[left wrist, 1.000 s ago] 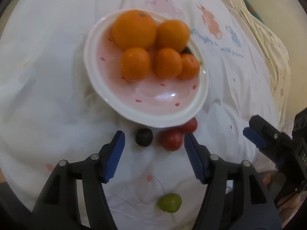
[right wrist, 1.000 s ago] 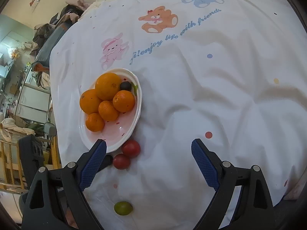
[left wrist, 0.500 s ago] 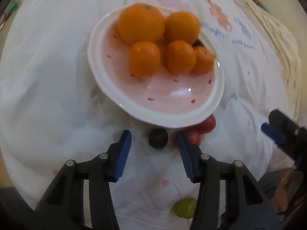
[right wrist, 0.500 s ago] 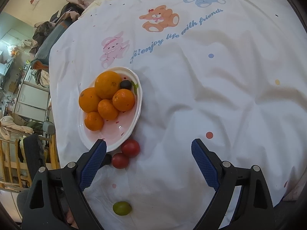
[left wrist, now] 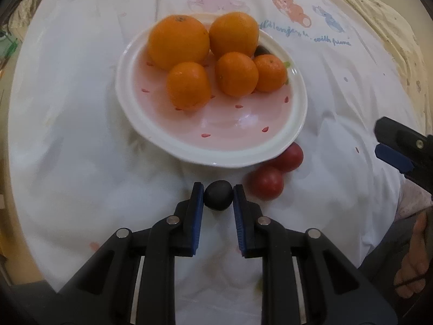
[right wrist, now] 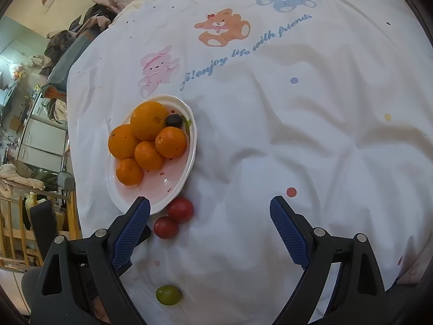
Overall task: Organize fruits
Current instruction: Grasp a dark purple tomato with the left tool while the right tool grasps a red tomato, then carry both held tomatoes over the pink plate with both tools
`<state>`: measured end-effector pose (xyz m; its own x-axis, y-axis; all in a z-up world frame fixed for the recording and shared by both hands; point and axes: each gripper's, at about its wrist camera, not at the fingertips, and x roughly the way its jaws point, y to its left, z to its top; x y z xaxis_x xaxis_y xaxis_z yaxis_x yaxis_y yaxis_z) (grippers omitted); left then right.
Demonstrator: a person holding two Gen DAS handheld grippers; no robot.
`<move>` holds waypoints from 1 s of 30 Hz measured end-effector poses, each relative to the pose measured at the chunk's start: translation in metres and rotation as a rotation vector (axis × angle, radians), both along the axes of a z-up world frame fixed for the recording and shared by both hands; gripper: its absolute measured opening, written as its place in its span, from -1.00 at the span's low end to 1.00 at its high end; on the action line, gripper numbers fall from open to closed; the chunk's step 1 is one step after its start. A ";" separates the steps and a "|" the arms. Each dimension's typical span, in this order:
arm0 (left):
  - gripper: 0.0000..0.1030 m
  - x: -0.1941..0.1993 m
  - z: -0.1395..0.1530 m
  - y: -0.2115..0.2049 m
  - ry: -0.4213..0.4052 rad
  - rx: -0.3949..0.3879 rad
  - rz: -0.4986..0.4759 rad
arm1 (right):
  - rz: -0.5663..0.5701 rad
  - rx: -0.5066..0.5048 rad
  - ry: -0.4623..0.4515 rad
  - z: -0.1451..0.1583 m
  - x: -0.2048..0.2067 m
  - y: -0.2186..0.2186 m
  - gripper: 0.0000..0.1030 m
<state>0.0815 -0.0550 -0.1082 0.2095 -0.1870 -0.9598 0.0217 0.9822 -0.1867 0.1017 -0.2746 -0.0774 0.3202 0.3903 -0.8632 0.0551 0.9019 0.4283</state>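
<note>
My left gripper [left wrist: 218, 195] is down on the white printed cloth [left wrist: 67, 135], its blue pads [left wrist: 199, 203] closed in tight on either side of a small dark grape [left wrist: 218, 195], touching it both sides. That grape sits on the cloth just in front of the plate rim [left wrist: 216, 159], not on the plate. Two red cherry tomatoes [left wrist: 268, 182] lie just to its right, touching each other, one tucked against the rim. On the pink plate: five oranges [left wrist: 178, 42] bunched at the far side, w/ another dark grape [right wrist: 173, 120] behind them. My right gripper [right wrist: 209, 224] hangs wide open over bare cloth, holding nothing. A green grape [right wrist: 168, 294] lies alone on the cloth, nearer me, apart from the tomatoes.
</note>
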 end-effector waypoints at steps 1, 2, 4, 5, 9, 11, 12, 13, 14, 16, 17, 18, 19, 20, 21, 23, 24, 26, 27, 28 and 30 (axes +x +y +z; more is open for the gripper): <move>-0.65 -0.001 0.004 0.003 -0.003 -0.003 0.009 | 0.003 -0.002 0.001 0.000 0.000 0.001 0.79; -0.65 -0.003 0.007 0.007 -0.007 -0.008 0.016 | 0.005 -0.002 0.002 0.000 0.000 0.001 0.79; -0.65 -0.009 0.018 0.015 -0.026 -0.007 0.030 | 0.008 -0.004 0.005 -0.001 -0.001 0.003 0.79; -0.65 -0.011 0.022 0.018 -0.033 -0.004 0.037 | 0.011 -0.005 0.005 -0.001 -0.001 0.004 0.79; -0.65 -0.017 0.045 0.032 -0.071 0.016 0.069 | 0.052 -0.007 0.021 -0.005 -0.003 0.015 0.79; -0.65 -0.023 0.055 0.040 -0.101 0.043 0.085 | 0.087 0.028 0.059 -0.012 -0.005 0.025 0.79; -0.65 -0.022 0.059 0.042 -0.115 0.056 0.097 | 0.103 0.053 0.087 -0.017 -0.006 0.030 0.77; -0.65 -0.023 0.062 0.046 -0.128 0.061 0.115 | 0.113 0.074 0.108 -0.021 -0.006 0.034 0.74; -0.65 -0.022 0.064 0.049 -0.134 0.059 0.128 | 0.127 0.091 0.140 -0.026 -0.006 0.041 0.63; -0.65 -0.020 0.065 0.055 -0.138 0.056 0.152 | 0.143 0.090 0.189 -0.036 -0.006 0.057 0.51; -0.65 -0.020 0.065 0.057 -0.139 0.056 0.159 | 0.141 0.092 0.205 -0.040 -0.007 0.064 0.50; -0.65 -0.019 0.066 0.059 -0.141 0.057 0.168 | 0.138 0.090 0.218 -0.044 -0.006 0.070 0.49; -0.65 -0.016 0.065 0.060 -0.141 0.056 0.178 | 0.136 0.084 0.224 -0.046 -0.005 0.075 0.49; -0.65 -0.014 0.064 0.062 -0.138 0.048 0.189 | 0.133 0.066 0.226 -0.049 -0.003 0.083 0.48; -0.65 -0.013 0.064 0.064 -0.135 0.038 0.199 | 0.131 0.050 0.229 -0.052 -0.001 0.088 0.46; -0.65 -0.014 0.065 0.068 -0.129 0.016 0.216 | 0.132 0.024 0.240 -0.059 0.003 0.100 0.31; -0.65 -0.013 0.065 0.070 -0.126 0.004 0.221 | 0.134 0.005 0.233 -0.059 0.004 0.104 0.23; -0.65 -0.013 0.066 0.071 -0.127 -0.006 0.224 | 0.134 -0.048 0.216 -0.060 0.007 0.111 -0.18; -0.65 -0.013 0.067 0.072 -0.129 -0.009 0.224 | 0.133 -0.050 0.213 -0.062 0.006 0.112 -0.37; -0.65 -0.013 0.068 0.072 -0.132 -0.014 0.222 | 0.135 -0.045 0.212 -0.062 0.006 0.112 -0.37; -0.65 -0.013 0.070 0.072 -0.134 -0.021 0.222 | 0.148 -0.041 0.202 -0.061 0.003 0.112 -0.38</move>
